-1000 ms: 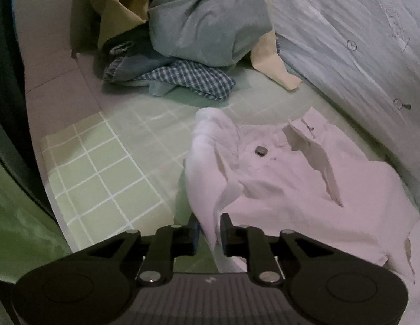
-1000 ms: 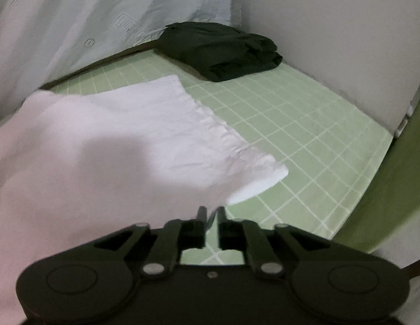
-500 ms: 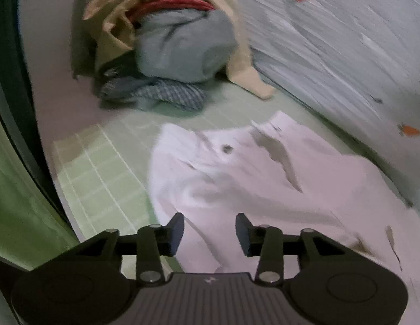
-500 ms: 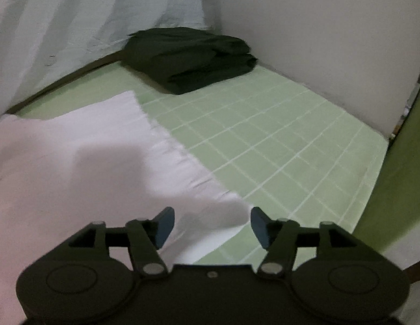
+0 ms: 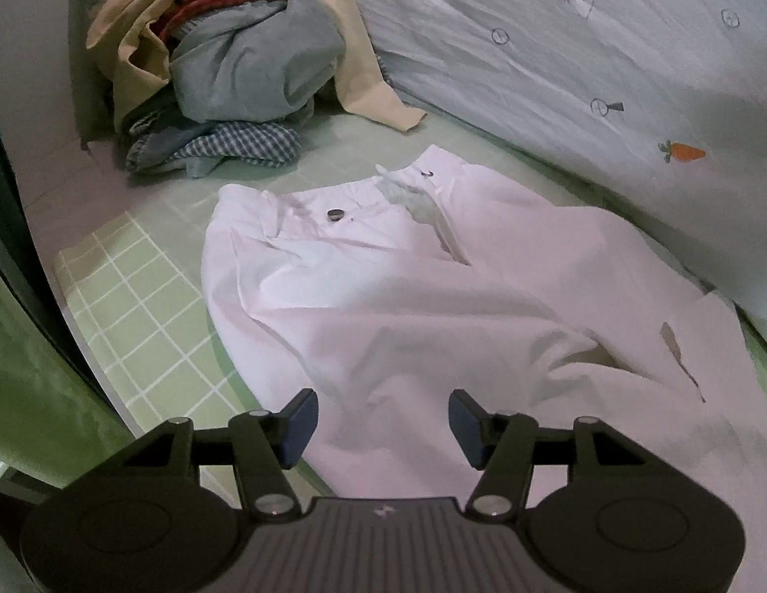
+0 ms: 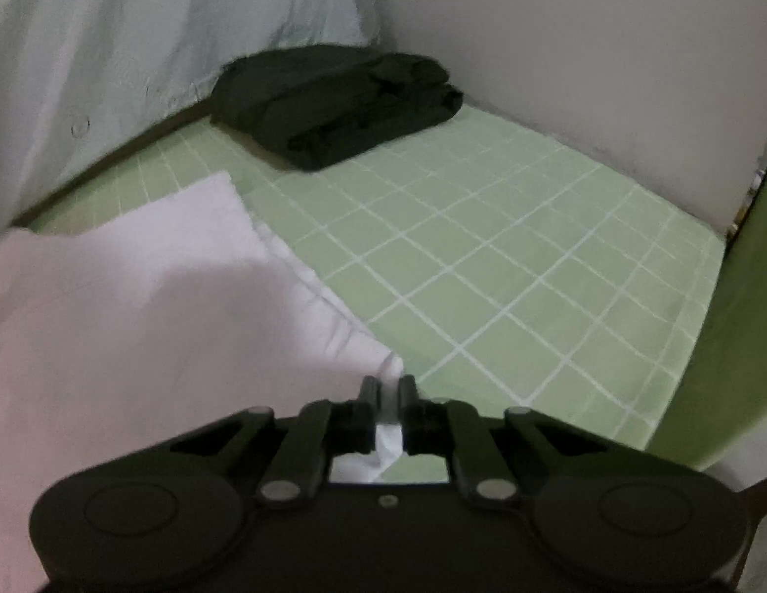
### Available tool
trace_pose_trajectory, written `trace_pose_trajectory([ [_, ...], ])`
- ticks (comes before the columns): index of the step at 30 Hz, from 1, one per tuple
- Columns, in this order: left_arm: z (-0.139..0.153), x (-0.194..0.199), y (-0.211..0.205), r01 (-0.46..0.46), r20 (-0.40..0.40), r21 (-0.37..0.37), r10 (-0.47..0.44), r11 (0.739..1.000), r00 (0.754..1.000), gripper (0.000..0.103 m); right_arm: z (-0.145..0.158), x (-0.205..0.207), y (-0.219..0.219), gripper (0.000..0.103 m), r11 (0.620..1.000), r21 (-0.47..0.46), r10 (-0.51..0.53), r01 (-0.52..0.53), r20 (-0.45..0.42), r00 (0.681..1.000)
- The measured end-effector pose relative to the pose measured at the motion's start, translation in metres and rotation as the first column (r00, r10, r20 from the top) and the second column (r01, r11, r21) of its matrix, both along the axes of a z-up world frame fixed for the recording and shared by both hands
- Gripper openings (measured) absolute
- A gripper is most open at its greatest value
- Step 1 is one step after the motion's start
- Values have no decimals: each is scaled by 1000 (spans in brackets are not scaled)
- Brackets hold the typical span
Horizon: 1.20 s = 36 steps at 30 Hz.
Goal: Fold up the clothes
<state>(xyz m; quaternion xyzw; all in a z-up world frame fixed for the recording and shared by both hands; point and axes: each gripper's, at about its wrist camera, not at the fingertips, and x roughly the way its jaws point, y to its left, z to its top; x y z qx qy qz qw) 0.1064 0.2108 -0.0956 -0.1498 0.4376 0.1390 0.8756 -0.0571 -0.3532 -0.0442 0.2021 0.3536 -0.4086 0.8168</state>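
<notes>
While the white trousers (image 5: 433,296) lay spread on the green checked sheet (image 5: 136,326), waistband toward the clothes pile (image 5: 235,64) and legs running off to the right, the left gripper (image 5: 382,420) hung over the near edge of the fabric with its jaws wide apart, nothing between them. The right gripper (image 6: 387,398) was nearly closed, pinching the corner of a trouser leg hem (image 6: 388,440); cloth showed between the fingers. The waistband was unbuttoned, with a dark button (image 5: 335,215) visible. The pile sat in the far left corner: tan, grey, red and blue-check garments. A folded dark garment (image 6: 334,104) sat in the far corner of the right view, well apart from the trousers. A pale duvet (image 5: 581,49) with a carrot print ran along the far side.
</notes>
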Motion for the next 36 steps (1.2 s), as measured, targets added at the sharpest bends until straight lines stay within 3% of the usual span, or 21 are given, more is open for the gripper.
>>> trace_pose_trajectory([
  [3, 0, 3, -1, 6, -3, 3, -6, 1000, 1000, 60, 16, -13, 6, 8, 998, -57, -13, 14, 8, 1000],
  [7, -2, 7, 0, 20, -8, 1, -20, 1000, 1000, 60, 18, -21, 17, 8, 991, -132, -1, -8, -68, 998],
  [12, -4, 14, 5, 38, -16, 3, -38, 999, 999, 60, 11, -18, 19, 10, 992, -128, -9, -11, -155, 988],
  [14, -5, 18, 9, 42, -19, 5, -42, 999, 999, 60, 14, -14, 22, 25, 989, -151, -29, 3, -171, 985],
  [16, -7, 21, 13, 48, -18, 6, -48, 999, 999, 60, 18, -9, 27, 64, 983, -182, -63, 30, -181, 981],
  [19, -8, 27, 21, 58, -18, 11, -58, 998, 998, 60, 28, 1, 37, 80, 971, -239, -70, 25, -179, 981],
  [23, -10, 36, 34, 83, -16, 13, -83, 996, 996, 60, 37, 25, 60, 85, 961, -275, -46, 0, -161, 986],
  [27, -14, 48, 55, 106, -8, -7, -106, 994, 994, 60, 33, 51, 93, 90, 970, -243, -14, -15, -118, 993],
  [33, -21, 86, 100, 97, 16, -32, -96, 995, 995, 60, -4, 101, 162, 95, 981, -156, 97, -115, -119, 988],
  [36, -23, 114, 122, 125, 43, -51, -123, 991, 992, 59, -14, 131, 180, 97, 985, -144, 83, -100, -119, 989],
])
